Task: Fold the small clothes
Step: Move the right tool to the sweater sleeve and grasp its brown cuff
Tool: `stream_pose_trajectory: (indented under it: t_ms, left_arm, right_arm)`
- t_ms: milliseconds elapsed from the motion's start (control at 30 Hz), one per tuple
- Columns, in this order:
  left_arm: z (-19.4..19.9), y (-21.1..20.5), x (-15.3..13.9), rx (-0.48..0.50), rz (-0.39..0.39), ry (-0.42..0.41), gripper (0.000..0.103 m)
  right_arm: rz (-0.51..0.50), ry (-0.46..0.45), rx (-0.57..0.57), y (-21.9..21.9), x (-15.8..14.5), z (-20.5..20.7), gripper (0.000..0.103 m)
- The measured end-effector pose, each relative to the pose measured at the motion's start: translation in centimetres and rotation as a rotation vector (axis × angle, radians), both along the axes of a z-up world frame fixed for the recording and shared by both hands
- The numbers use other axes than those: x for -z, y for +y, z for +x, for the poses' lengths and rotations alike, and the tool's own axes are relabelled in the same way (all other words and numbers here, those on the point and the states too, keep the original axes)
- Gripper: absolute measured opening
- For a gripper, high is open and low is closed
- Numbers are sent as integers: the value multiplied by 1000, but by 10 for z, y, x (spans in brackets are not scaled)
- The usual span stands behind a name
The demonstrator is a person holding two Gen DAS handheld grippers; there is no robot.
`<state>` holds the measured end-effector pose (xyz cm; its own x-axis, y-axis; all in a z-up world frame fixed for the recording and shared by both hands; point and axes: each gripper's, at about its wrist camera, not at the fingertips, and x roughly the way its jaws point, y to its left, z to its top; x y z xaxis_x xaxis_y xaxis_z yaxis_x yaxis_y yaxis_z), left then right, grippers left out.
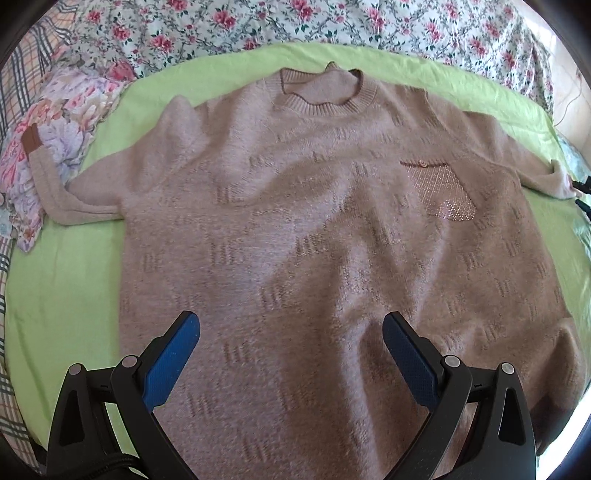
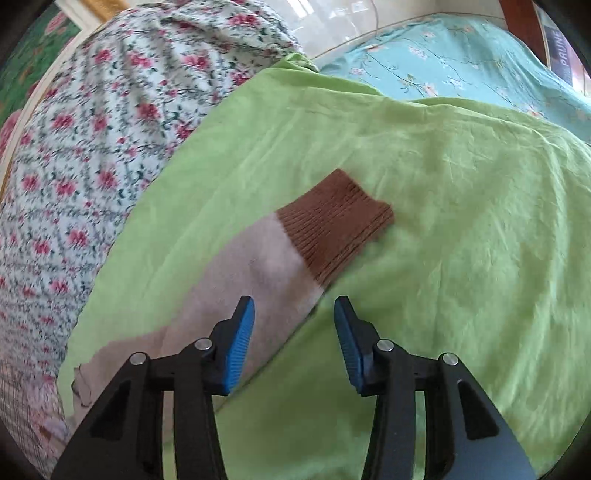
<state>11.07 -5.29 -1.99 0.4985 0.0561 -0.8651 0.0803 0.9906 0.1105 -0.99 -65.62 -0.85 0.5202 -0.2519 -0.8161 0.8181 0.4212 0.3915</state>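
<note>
A beige knit sweater (image 1: 314,221) lies flat, front up, on a green sheet (image 1: 62,295), collar at the far side and a sparkly chest pocket (image 1: 439,192) on the right. Its left sleeve bends onto a floral cloth, brown cuff (image 1: 31,138) showing. My left gripper (image 1: 291,325) is open above the sweater's lower body, holding nothing. In the right wrist view, the other sleeve (image 2: 258,273) lies straight on the green sheet (image 2: 461,240), ending in a brown ribbed cuff (image 2: 336,225). My right gripper (image 2: 294,310) is open just above that sleeve's near edge, behind the cuff.
A floral quilt (image 1: 221,26) lies beyond the green sheet and shows at the left in the right wrist view (image 2: 92,147). A crumpled floral cloth (image 1: 62,122) and plaid fabric (image 1: 22,66) sit at the left. A turquoise floral sheet (image 2: 461,66) lies at the far right.
</note>
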Motion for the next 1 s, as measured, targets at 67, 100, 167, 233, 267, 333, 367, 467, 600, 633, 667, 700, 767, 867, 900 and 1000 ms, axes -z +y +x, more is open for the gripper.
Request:
stream_pose_trajectory:
  t_ms: [67,100,167,233,267,333,367,467,600,633,667,700,767,867,900,1000]
  left_arm:
    - [3,-2,2,-2,-2,5,100]
    - [4,-3,2,-2,-2,8,100]
    - [5,-4,3,-1,-6,7,100]
    - [5,-3,4,3,-10,10,100]
    - [5,-2,4,4,-12,13,100]
    - [5,0,5,3,-21,17,100]
    - [4,1,5,1,-28,16,100]
    - [1,5,3,-2,-43,8,100]
    - [-3,18,1,-22,-66,-5,100]
    - [-4,22,2,-29,-70,-7,100]
    - [-4,26,2,-36,-75,-9,100]
    - [-5,31,2,-43,-83,-11,100]
    - [-6,41,2,-57,-95,-18,100]
    - [-6,56,1,-77,-115,-29,100]
    - [-6,63,1,-84,-129,-30,100]
    - [-6,75,0,-94,-171,-29,100]
  right_arm:
    - [6,-20,10,-7,2,-2,25]
    - [6,-18,7,-9,2,1,9]
    - [-18,-40,-22,0,-6,6,8]
    - [-54,-61,-74,14,-18,12,8]
    - [-69,-74,-109,27,-25,17,7]
    - [-74,-105,-178,49,-36,30,7]
    - [-72,-120,-213,61,-41,37,7]
    - [-54,-167,-355,112,-55,67,7]
    - [33,-226,-577,197,-59,121,7]
    - [69,-241,-627,218,-57,134,7]
    - [108,-252,-685,246,-53,151,7]
    - [133,-255,-731,268,-51,164,7]
    - [175,-254,-821,311,-47,192,7]
    - [232,-242,-918,368,-34,226,7]
    - [252,-237,-938,383,-29,236,7]
    - [312,-231,-988,424,-11,257,7]
